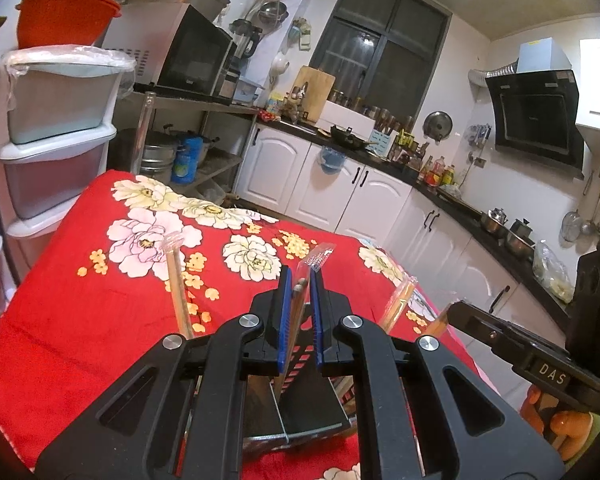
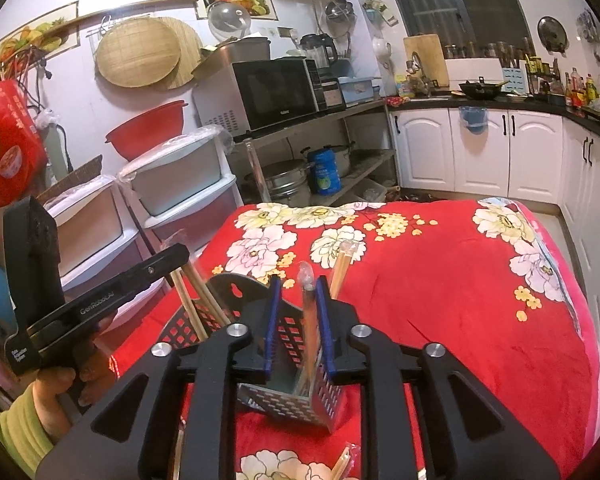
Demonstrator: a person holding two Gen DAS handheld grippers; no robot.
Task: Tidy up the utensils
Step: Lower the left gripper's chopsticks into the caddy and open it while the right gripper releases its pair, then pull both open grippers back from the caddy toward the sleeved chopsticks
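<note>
Between the blue pads of the left tool (image 1: 300, 280) stands a wrapped pair of chopsticks (image 1: 299, 300), gripped narrow, its clear wrapper end (image 1: 320, 256) sticking up above the fingertips. Its lower end reaches down into a black perforated utensil holder (image 1: 300, 412) with a centre divider, seen right under the tool. Another wrapped pair (image 1: 178, 280) leans up from the holder's left side and two more (image 1: 400, 300) rise at the right, near the tip of the other tool's black body.

Over on the right, the right tool (image 2: 299, 300) stands with its pads close on either side of one wrapped pair (image 2: 310, 320) that is upright in a holder compartment; whether the pads actually press it I cannot tell. Further pairs (image 2: 192, 300) lean out at the holder's (image 2: 292, 340) left side beside the left tool's black body (image 2: 100, 304), and one more (image 2: 342, 268) shows just past the right pad. A loose wrapped pair (image 2: 342, 468) lies on the cloth below.

All of it sits on a worktop spread with a red flowered cloth (image 2: 440, 280).
</note>
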